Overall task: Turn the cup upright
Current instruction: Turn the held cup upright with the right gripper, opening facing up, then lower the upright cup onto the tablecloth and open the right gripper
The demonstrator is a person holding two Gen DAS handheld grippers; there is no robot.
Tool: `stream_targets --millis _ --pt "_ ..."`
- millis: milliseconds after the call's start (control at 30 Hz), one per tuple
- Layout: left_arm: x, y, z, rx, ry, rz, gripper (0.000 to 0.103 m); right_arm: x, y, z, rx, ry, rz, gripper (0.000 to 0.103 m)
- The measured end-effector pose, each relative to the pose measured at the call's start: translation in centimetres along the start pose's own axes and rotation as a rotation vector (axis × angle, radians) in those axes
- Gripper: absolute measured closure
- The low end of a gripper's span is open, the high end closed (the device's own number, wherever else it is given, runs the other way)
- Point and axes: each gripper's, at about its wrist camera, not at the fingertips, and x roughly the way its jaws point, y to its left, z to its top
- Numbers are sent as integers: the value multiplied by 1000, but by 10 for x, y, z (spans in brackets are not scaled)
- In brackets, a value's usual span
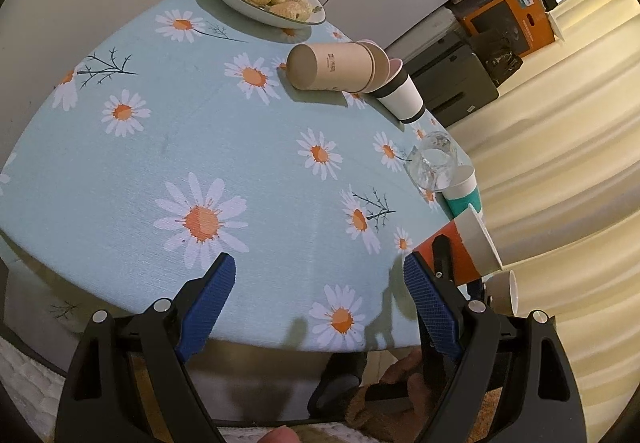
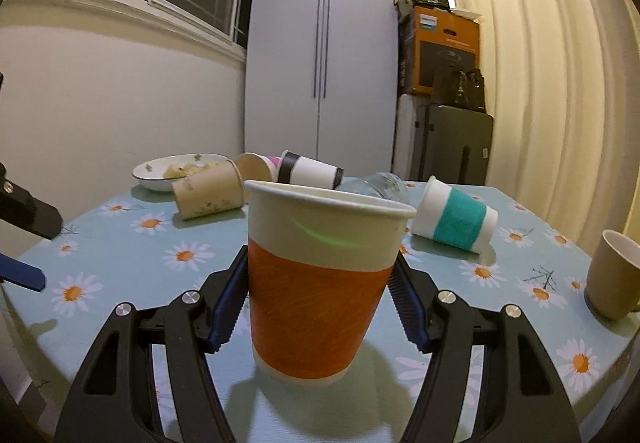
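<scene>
An orange and white paper cup stands upright on the daisy tablecloth, mouth up, between the fingers of my right gripper. The blue pads sit against its sides, so the gripper is shut on it. The same cup shows at the right edge of the left wrist view. My left gripper is open and empty above the table's near edge.
Lying on their sides are a beige cup, a black and white cup, a teal and white cup and a clear glass. A bowl of food sits far left. A tan mug stands at right.
</scene>
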Motion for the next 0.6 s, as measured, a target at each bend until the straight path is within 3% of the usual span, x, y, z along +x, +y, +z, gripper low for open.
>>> stream_targets --millis 533,600 --pt "5 0 -1 -2 7 19 19 -3 7 -16 -16 20 9 38" --pt "5 1 -1 -2 6 19 19 -4 8 -15 -20 24 16 26"
